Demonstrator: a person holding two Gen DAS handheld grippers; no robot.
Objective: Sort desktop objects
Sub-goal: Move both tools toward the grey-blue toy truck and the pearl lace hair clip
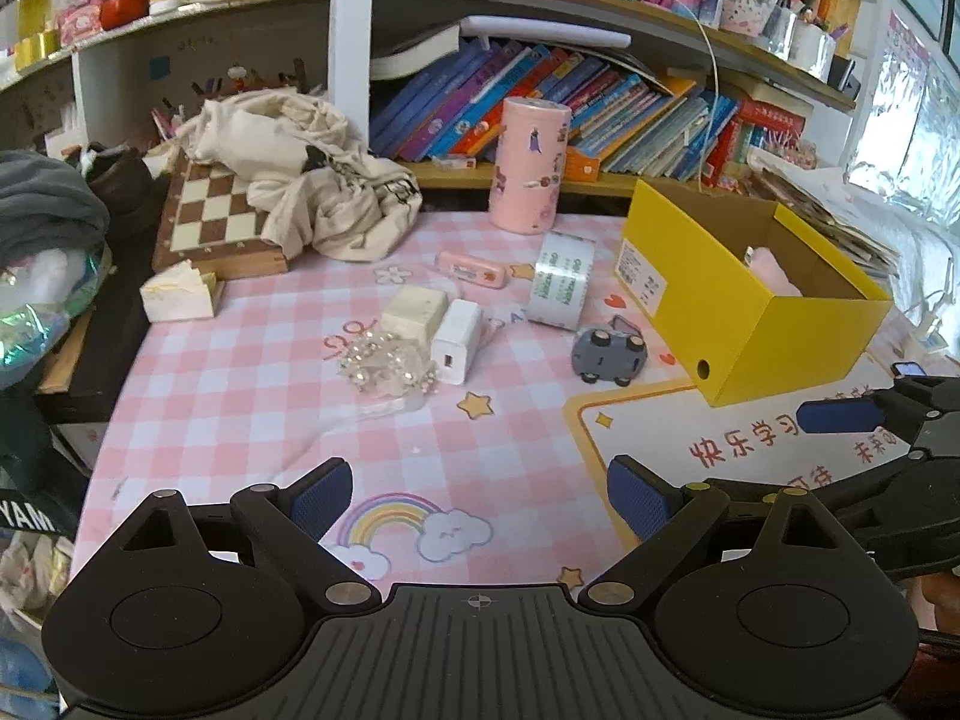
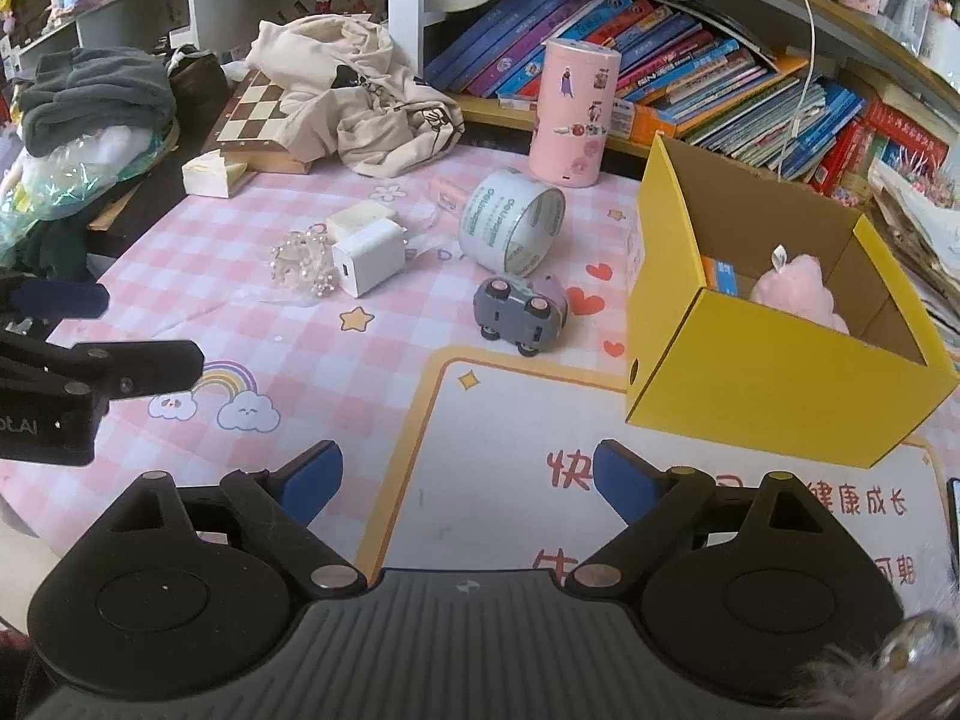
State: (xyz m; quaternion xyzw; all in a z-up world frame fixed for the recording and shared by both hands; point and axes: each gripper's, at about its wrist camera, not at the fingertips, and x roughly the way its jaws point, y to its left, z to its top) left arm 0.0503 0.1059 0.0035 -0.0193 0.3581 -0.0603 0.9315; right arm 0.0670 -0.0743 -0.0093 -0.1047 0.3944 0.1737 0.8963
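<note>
A yellow cardboard box point(image 1: 774, 336) point(image 2: 774, 360) stands open at the right, with a pink plush toy point(image 2: 795, 288) and a small book inside. On the pink checked desk mat lie a grey toy car point(image 1: 606, 354) point(image 2: 519, 315), a tape roll point(image 1: 561, 279) point(image 2: 510, 228), a white charger point(image 1: 456, 339) point(image 2: 369, 258), a cream block point(image 1: 414, 309), a bead bundle point(image 1: 387, 360) point(image 2: 300, 261) and a pink eraser case point(image 1: 471, 267). My left gripper point(image 1: 480, 495) is open and empty above the mat's front. My right gripper point(image 2: 468, 480) is open and empty, near the box.
A pink cylinder tin point(image 1: 528, 165) point(image 2: 573, 120) stands at the back before a shelf of books point(image 1: 600, 102). A chessboard point(image 1: 213, 216) under crumpled beige cloth point(image 1: 306, 180) sits back left, with a tissue pack point(image 1: 177, 297) beside it. Clutter piles at the left edge.
</note>
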